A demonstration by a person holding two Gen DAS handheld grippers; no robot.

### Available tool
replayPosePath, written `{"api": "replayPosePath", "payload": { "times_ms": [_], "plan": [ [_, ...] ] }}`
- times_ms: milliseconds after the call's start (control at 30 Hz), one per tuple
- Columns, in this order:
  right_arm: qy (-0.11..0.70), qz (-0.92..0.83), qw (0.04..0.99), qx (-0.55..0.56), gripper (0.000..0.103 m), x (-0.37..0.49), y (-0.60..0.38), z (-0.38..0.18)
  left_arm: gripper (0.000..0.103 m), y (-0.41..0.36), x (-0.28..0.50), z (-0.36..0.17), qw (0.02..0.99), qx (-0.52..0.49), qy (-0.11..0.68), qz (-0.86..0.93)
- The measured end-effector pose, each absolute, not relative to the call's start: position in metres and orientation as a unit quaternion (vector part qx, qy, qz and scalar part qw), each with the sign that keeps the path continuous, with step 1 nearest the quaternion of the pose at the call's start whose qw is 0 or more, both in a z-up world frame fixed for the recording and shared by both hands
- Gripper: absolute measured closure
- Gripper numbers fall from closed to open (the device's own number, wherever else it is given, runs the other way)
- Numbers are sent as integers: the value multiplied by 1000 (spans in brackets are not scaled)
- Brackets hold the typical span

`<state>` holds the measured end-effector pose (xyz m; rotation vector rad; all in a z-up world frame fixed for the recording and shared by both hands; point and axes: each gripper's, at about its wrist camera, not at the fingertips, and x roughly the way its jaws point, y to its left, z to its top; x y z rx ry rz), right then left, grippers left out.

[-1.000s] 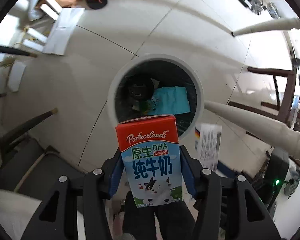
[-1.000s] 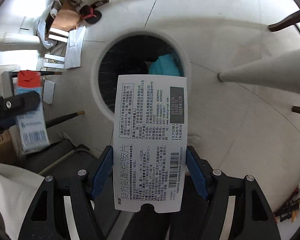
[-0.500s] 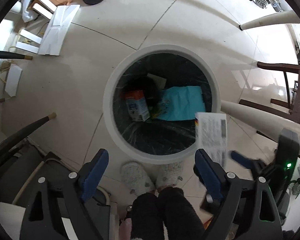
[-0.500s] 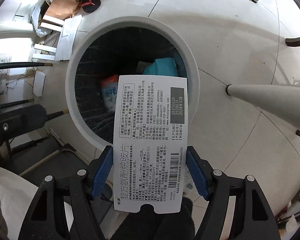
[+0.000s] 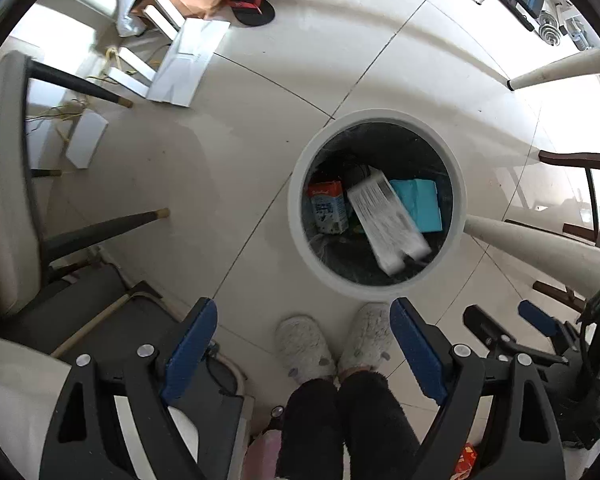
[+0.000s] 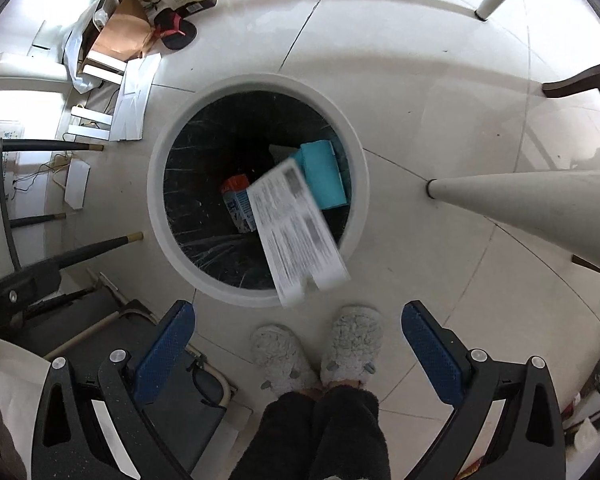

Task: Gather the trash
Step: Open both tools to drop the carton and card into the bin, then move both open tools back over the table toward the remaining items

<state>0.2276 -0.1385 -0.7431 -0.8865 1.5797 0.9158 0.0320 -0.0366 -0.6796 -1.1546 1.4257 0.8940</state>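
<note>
Two downward views over a round white trash bin (image 5: 297,216) standing on a tiled floor (image 5: 260,92), with the person's slippered feet (image 5: 304,350) just below its rim. The left gripper (image 5: 302,344) has its blue pads spread wide apart with nothing between them. The right gripper (image 6: 298,344) is opening, its jaws widening at this instant, and nothing lies between its pads either. A white printed medicine box (image 6: 296,232), blurred by motion, is in mid-air below the right gripper; in the right wrist view its lower end overlaps the near rim of the bin, while in the left wrist view it sits wholly inside the opening, so it is judged to be falling into the bin, though a clip on the rim cannot be ruled out. Already resting at the bottom on the black liner are a red-topped milk carton (image 5: 328,208) and a teal packet (image 5: 418,204), lying side by side. Progress: two pieces are binned and a third is on its way in. What remains appears to be the clutter at the far edge of the floor, including flattened white cardboard (image 5: 188,64), a brown paper bag (image 6: 122,34) and a dark slipper (image 5: 249,2); which of these count as trash cannot be told.
</note>
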Motion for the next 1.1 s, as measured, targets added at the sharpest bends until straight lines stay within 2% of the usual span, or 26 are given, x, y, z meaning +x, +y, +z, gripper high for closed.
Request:
{"api": "replayPosePath", "payload": {
  "times_ms": [467,1100],
  "plan": [
    [635,399,553,-363,0,208,-176,-605,15,-88,21,-556,551,-416,606,395],
    [605,435,577,-334,0,191,-229,-370,15,-137,7,-369,607,-364,572,414]
  ]
}}
